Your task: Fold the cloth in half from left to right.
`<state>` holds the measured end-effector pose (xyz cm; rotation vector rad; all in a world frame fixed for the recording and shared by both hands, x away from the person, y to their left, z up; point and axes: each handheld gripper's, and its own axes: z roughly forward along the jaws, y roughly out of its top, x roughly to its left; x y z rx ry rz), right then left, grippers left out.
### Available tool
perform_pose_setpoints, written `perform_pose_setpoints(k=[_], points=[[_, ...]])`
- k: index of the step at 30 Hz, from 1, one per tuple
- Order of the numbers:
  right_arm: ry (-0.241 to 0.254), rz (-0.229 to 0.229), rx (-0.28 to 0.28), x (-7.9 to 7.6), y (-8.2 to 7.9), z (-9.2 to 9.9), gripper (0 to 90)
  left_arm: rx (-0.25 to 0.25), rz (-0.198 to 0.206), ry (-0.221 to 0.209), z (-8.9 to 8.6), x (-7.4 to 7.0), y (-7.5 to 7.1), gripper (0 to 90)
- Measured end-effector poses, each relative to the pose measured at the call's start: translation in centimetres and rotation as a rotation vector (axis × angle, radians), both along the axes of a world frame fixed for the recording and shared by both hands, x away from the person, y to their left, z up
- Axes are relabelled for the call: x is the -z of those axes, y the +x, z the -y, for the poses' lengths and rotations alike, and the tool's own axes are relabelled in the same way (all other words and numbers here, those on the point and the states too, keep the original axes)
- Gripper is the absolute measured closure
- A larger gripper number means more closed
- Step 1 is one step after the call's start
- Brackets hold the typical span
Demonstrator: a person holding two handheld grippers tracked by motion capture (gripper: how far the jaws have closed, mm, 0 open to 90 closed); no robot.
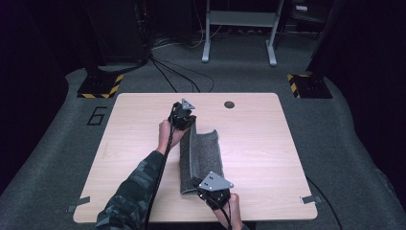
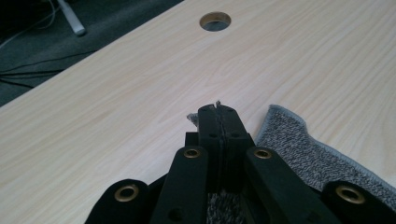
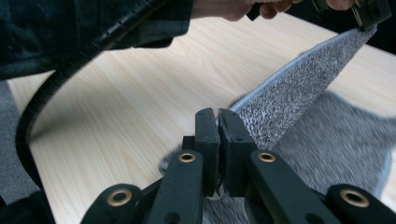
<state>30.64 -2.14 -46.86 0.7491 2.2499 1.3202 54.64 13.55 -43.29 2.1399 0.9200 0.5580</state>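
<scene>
Your right tool (image 1: 207, 188) and left tool (image 1: 186, 120), both clamped on the grey towel's (image 1: 207, 153) edge, lift it mid-fold (half-done) over the bench (image 1: 268, 143).

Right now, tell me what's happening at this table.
A person is folding a grey towel on the wooden table with a handheld gripper in each hand. The left gripper is shut on the towel's far corner, the right gripper on its near corner. Between them one long edge is lifted and stretched above the rest of the towel, which lies on the table.
</scene>
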Motion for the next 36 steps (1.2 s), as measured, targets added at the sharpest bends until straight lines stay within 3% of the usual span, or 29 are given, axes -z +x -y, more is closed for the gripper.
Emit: perform_pose_setpoints(k=[6, 13, 22, 27, 28, 29, 33, 35, 36], points=[[0.016, -0.023, 0.054, 0.8, 0.1, 2.0, 87.0, 0.027, -0.004, -0.001, 2.3, 0.9, 0.3, 89.3], [0.017, -0.057, 0.101, 1.9, 0.4, 4.0, 86.8, 0.053, -0.026, 0.048, 4.8, 1.9, 0.6, 89.3], [0.011, -0.091, 0.148, 3.0, 0.3, 5.5, 86.3, 0.055, -0.054, 0.066, 6.3, 3.5, 1.3, 89.3], [-0.008, -0.104, 0.166, 3.6, 0.4, 5.9, 84.0, 0.04, -0.068, 0.054, 6.6, 4.4, 1.8, 87.1], [-0.006, -0.113, 0.172, 3.6, 0.3, 6.0, 82.3, 0.019, -0.083, 0.034, 6.6, 4.5, 1.9, 79.7], [-0.023, -0.112, 0.182, 3.7, 0.3, 6.1, 72.0, 0.013, -0.088, 0.023, 6.5, 4.5, 2.0, 61.9], [-0.016, -0.136, 0.226, 3.5, 0.3, 7.3, 52.3, 0.002, -0.114, -0.022, 6.0, 3.9, 1.8, 32.8], [-0.001, -0.155, 0.269, 3.3, 0.4, 8.0, 40.7, -0.008, -0.105, -0.05, 5.3, 3.5, 1.5, 27.1], [0.013, -0.162, 0.285, 3.2, 0.6, 8.3, 39.0, -0.014, -0.103, -0.066, 4.9, 3.3, 1.4, 24.4]])
